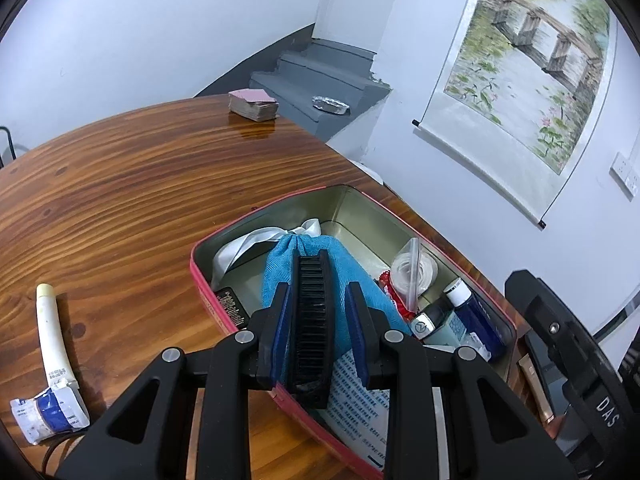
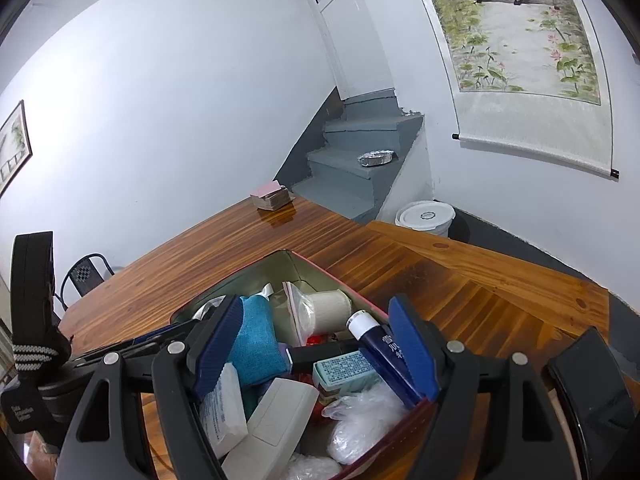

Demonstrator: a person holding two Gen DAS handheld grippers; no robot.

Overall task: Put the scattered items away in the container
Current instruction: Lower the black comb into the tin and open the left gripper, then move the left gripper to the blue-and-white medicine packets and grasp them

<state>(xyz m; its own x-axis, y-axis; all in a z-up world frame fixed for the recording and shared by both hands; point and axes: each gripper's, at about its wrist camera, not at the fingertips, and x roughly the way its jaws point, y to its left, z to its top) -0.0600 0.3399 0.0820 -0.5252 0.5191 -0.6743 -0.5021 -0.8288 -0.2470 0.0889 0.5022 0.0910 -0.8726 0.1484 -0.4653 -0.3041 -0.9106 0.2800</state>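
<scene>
White walls, grey steps and a hanging scroll painting (image 1: 532, 76) stand behind a glossy wooden table (image 1: 132, 200). Over the near end of the red tin (image 1: 204, 280), the left gripper (image 1: 318, 308) has a black comb (image 1: 312, 320) standing on edge between its blue pads; the left pad lies against the comb, while a narrow gap shows on the right, so the jaws look slightly apart rather than clamped. Under the comb lies a blue cloth pouch (image 1: 352, 272), with a white ribbon (image 1: 256, 240) toward the tin's far left corner. A clear bag of tape (image 1: 412, 272) and a dark blue bottle (image 1: 476, 312) lie along the tin's right side, and a printed leaflet (image 1: 360, 392) lies at its near edge. On the table near its left edge, outside the tin, lies a squeezed white tube (image 1: 52, 332). A deck of cards (image 1: 252, 106) sits at the far edge. The right gripper (image 2: 316, 344) hangs over the tin's near right corner, jaws wide apart and holding nothing, straddling the packed items without gripping any.
</scene>
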